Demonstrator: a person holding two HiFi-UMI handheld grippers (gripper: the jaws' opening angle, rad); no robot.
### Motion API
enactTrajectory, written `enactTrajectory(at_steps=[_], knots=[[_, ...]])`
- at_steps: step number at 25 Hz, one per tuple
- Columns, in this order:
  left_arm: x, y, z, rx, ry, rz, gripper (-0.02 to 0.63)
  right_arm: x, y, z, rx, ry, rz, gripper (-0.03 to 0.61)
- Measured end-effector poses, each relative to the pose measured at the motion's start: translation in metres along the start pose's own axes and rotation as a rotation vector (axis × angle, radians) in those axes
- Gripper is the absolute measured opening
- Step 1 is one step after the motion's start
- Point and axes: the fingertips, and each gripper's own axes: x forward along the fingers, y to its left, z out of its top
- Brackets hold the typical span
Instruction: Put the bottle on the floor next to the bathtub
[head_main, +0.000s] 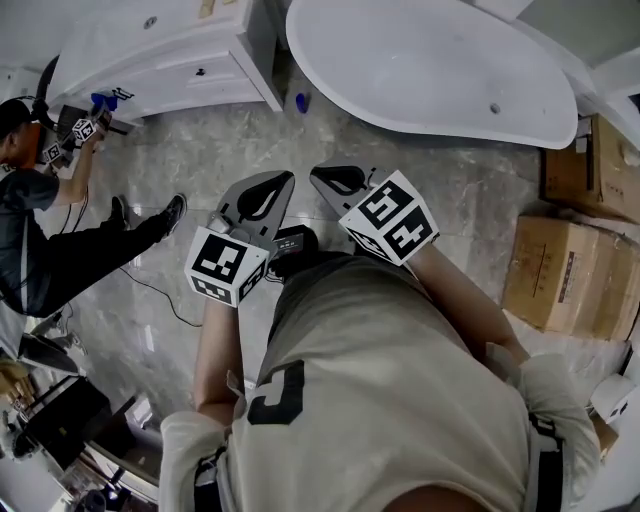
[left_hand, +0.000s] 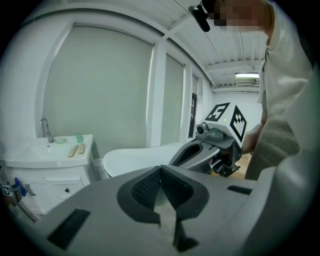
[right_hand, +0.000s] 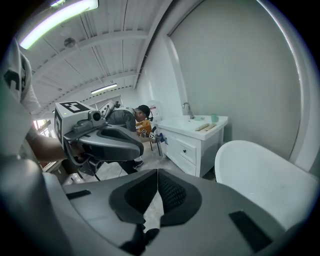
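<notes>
A small blue bottle (head_main: 301, 101) stands on the marble floor in the gap between the white vanity (head_main: 170, 55) and the white bathtub (head_main: 430, 65). I hold both grippers side by side in front of my chest, well short of the bottle. My left gripper (head_main: 278, 185) (left_hand: 161, 169) is shut with nothing in it. My right gripper (head_main: 325, 178) (right_hand: 158, 172) is shut and empty too. In the left gripper view the bathtub (left_hand: 135, 157) lies ahead; the bottle does not show in either gripper view.
Another person (head_main: 50, 230) crouches at the left, working at the vanity's end with their own marker-cube grippers (head_main: 75, 132). Cardboard boxes (head_main: 565, 275) are stacked at the right by the tub. A cable (head_main: 160, 295) runs over the floor at the left.
</notes>
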Motion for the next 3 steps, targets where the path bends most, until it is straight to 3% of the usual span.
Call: enactTrajectory(at_steps=[3], knots=[[0.0050, -0.0037, -0.0005, 0.007, 0.013, 0.019, 0.057, -0.0044, -0.0057, -0.0013, -0.003, -0.004, 0.013, 0.026]])
